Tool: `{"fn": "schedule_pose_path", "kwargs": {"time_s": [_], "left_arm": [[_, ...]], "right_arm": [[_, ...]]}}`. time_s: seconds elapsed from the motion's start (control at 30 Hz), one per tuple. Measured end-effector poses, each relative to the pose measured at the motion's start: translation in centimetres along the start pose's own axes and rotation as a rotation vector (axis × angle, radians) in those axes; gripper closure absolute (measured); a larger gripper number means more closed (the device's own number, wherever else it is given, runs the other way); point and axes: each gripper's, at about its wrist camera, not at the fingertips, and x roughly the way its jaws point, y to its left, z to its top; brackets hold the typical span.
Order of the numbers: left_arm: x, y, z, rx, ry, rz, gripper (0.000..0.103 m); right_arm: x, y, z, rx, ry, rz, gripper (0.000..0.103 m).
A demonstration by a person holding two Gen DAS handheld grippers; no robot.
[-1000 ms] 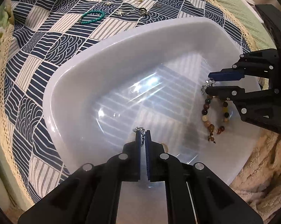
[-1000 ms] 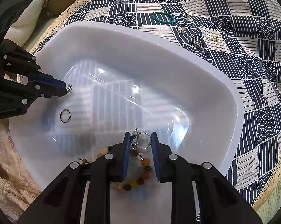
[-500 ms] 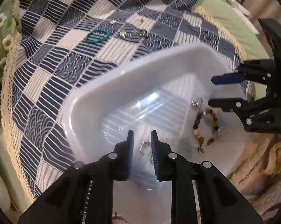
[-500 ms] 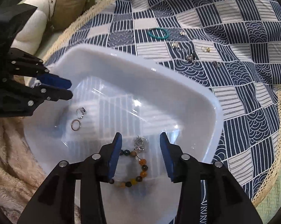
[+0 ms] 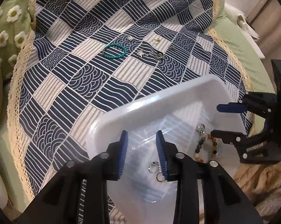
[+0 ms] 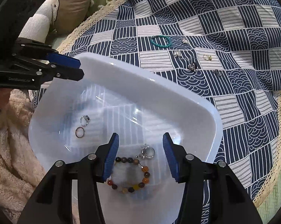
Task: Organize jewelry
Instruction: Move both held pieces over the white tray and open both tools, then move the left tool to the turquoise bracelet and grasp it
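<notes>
While both grippers hang empty above the white tray (image 6: 177, 100), the sorting looks partly done.

Left gripper (image 5: 141, 150) and right gripper (image 6: 140, 154) both stand with jaws apart, holding nothing. Two rings (image 6: 82, 127) lie at the tray's 9 o'clock, the beaded bracelet (image 6: 131, 175) with its silver charm (image 6: 147, 152) at 6, likely dropped clear of each other to avoid tangling. A turquoise bracelet (image 6: 160, 41) and small silver pieces (image 6: 191, 66) wait on the patterned cloth (image 6: 233, 37) at 12 to 1 o'clock, beyond the raised far rim. That cloth offers open room for reaching.
</notes>
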Motion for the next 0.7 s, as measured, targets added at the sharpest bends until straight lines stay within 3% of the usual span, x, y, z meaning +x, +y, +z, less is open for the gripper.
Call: {"fn": "schedule_pose_path", "kwargs": {"time_s": [0.07,0.17,0.3,0.43,0.6,0.7], "left_arm": [[0.1,0.5,0.3,-0.032,0.000,-0.014,0.063],[0.4,0.8,0.8,-0.086,0.013,-0.092,0.057],[0.9,0.3,1.5,-0.079,-0.003,-0.069,0.039],[1.3,0.3,2.2,-0.089,0.011,-0.047,0.034],[0.6,-0.7,2.9,-0.070,-0.038,-0.061,0.022],[0.8,-1.1,3.3,-0.105,-0.045,-0.035,0.022]], "right_arm": [[-0.7,-0.3,0.6,0.029,-0.024,0.005,0.041],[-2.1,-1.0,1.4,0.074,-0.077,0.014,0.033],[-2.5,-1.8,2.3,0.092,-0.097,-0.016,0.031],[-2.0,-2.7,2.6,0.114,-0.083,-0.030,0.030],[-2.1,-3.7,2.6,0.148,-0.090,-0.012,0.029],[-2.4,-4.3,2.4,0.179,-0.090,-0.024,0.024]]}}
